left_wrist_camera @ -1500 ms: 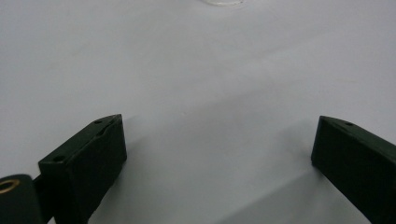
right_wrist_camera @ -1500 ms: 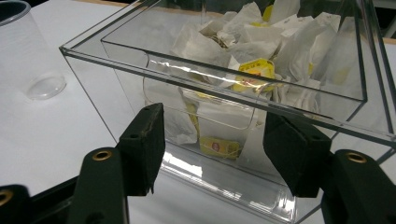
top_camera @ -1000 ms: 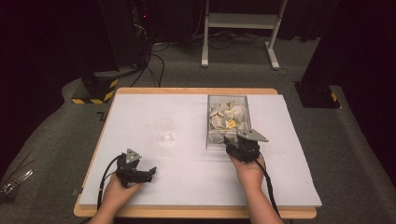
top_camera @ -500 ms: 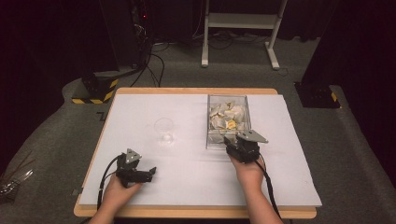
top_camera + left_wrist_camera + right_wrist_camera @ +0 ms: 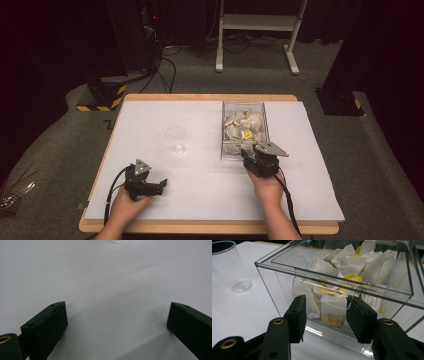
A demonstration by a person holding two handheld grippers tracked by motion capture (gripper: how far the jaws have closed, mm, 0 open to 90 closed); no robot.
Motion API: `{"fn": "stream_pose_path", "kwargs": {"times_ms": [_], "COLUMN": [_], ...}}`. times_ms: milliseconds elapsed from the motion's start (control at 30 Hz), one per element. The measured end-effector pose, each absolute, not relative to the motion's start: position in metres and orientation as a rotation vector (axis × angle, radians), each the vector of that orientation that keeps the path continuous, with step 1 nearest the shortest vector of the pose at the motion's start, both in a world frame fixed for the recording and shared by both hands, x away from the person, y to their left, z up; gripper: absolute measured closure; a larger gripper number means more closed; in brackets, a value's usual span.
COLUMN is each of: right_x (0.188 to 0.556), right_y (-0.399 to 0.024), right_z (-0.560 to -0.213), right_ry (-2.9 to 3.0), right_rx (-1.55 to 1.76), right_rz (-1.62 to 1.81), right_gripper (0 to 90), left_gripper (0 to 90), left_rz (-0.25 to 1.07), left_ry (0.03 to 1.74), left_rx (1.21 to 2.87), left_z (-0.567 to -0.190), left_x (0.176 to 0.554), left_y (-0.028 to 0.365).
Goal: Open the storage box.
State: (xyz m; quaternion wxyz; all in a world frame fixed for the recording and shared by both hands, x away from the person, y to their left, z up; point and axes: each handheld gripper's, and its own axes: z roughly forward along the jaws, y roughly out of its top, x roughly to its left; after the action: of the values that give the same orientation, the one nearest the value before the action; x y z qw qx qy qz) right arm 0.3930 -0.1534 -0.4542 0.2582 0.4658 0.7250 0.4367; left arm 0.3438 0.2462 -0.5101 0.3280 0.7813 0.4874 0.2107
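Both tongs open: right tongs (image 5: 325,317) just short of clear box (image 5: 337,290) of tea bags (image 5: 352,277), left tongs (image 5: 117,325) over bare surface (image 5: 100,277), clear cup (image 5: 176,140) well ahead.

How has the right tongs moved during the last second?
No. In the high view, the right tongs remains at the near wall of the clear box.

A wooden table (image 5: 210,97) carries a white board (image 5: 200,185). On the board, a clear plastic cup (image 5: 176,139) stands near centre; a clear box (image 5: 243,129) of tea bags sits at three o'clock from it.
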Motion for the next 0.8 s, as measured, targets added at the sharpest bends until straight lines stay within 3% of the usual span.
{"fn": "stream_pose_path", "kwargs": {"times_ms": [800], "right_x": [0.374], "right_y": [-0.157], "right_z": [-0.457], "right_ry": [1.963], "right_rx": [1.24], "right_rz": [1.212], "right_gripper": [52.3], "left_gripper": [3.7], "left_rz": [0.552], "left_ry": [1.276], "left_rx": [2.046], "left_z": [-0.51], "left_x": [0.344], "left_y": [0.246]}}
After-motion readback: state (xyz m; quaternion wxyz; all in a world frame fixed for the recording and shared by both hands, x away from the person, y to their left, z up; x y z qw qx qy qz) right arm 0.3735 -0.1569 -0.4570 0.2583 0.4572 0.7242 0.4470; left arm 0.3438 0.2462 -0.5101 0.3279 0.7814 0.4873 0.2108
